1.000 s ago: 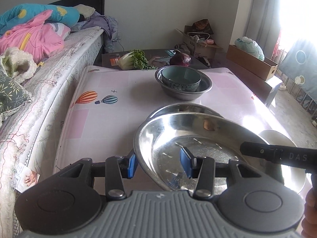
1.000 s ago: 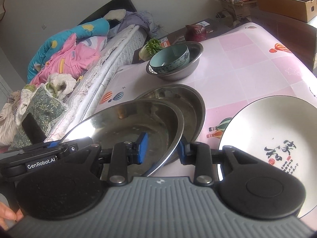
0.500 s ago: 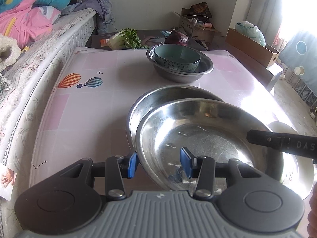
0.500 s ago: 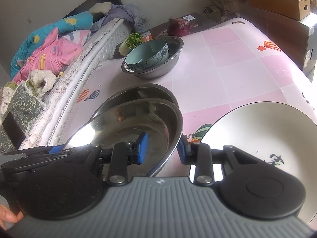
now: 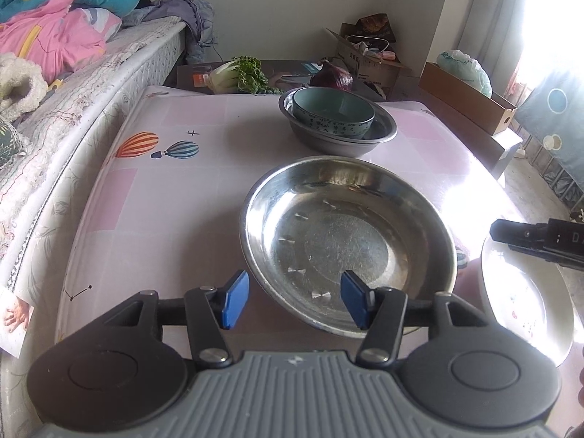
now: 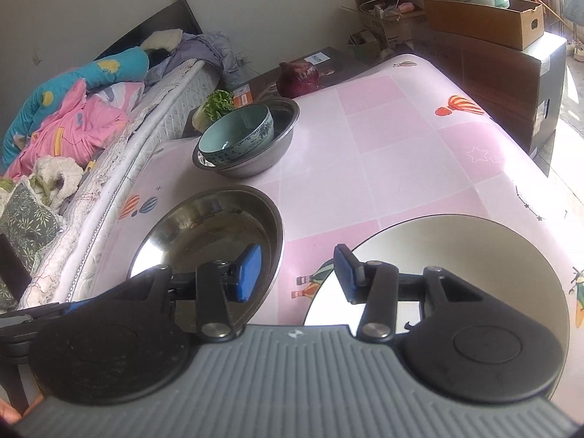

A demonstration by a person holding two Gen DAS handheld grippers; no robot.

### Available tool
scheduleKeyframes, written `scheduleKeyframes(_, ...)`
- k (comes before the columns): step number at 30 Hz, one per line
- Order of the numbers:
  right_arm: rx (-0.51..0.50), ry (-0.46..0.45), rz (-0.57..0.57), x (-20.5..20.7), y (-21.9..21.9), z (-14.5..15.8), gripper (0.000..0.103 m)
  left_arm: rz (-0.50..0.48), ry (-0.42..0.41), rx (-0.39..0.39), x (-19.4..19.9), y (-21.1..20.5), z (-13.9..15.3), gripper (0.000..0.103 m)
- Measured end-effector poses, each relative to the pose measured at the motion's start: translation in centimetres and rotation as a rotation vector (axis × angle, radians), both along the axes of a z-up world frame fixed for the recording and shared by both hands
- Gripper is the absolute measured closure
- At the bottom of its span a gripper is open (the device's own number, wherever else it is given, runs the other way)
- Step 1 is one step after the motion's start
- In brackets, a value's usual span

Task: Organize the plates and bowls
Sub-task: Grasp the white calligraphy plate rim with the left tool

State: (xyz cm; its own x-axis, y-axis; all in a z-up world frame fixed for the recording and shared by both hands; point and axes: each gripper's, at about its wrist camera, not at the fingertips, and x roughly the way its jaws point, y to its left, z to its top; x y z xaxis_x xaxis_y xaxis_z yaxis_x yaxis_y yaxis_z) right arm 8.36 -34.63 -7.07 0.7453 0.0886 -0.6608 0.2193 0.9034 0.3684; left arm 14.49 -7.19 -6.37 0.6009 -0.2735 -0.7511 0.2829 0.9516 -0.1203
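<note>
The steel plate that both tools carried tilted a second ago now sits nested in the second steel plate (image 5: 346,241) below it, so only one rim shows, on the table (image 5: 175,197) toward its near edge. Both sets of jaws have just been opening. The left gripper (image 5: 294,299) stands apart with the plate's near rim between its pads, neither pad pressing on it. The right gripper (image 6: 299,273) is likewise apart, one pad over the plate's right rim, the other over the white plate (image 6: 456,248), gripping nothing. I judge the stacking step done and the plates released.

The stacked steel plates are shallow, round and shiny, scuffed across the flat bottom, with bright glare along the rim. The white plate lies just beside them to the right, at the table's near right corner, not yet stacked. Near the far edge a steel basin (image 5: 339,135) holds a pale green patterned bowl (image 5: 332,113), already grouped. I judge the white plate is what remains to sort.
</note>
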Motion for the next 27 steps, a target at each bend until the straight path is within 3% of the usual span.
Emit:
scheduleKeyframes(8,0.041,-0.058,-0.103,-6.6,-6.1,0.9,0.051,-0.117,-0.02,-0.04,-3.5,-2.4,1.3,0.041)
scheduleKeyframes(15,0.094,-0.041,-0.184,-10.8,-11.8,-1.3,0.05,-0.23,0.079,-0.103,-5.3,-6.7,0.0,0.04)
scheduleKeyframes(24,0.15,0.011,-0.146,-10.6,-16.9,-5.2,0.05,-0.277,0.101,-0.094,-5.7,-12.6,-2.4,0.043)
scheduleKeyframes(27,0.152,0.014,-0.102,-9.4,-17.2,-5.9,0.052,-0.279,0.123,-0.063,-5.3,-14.3,-3.4,0.057)
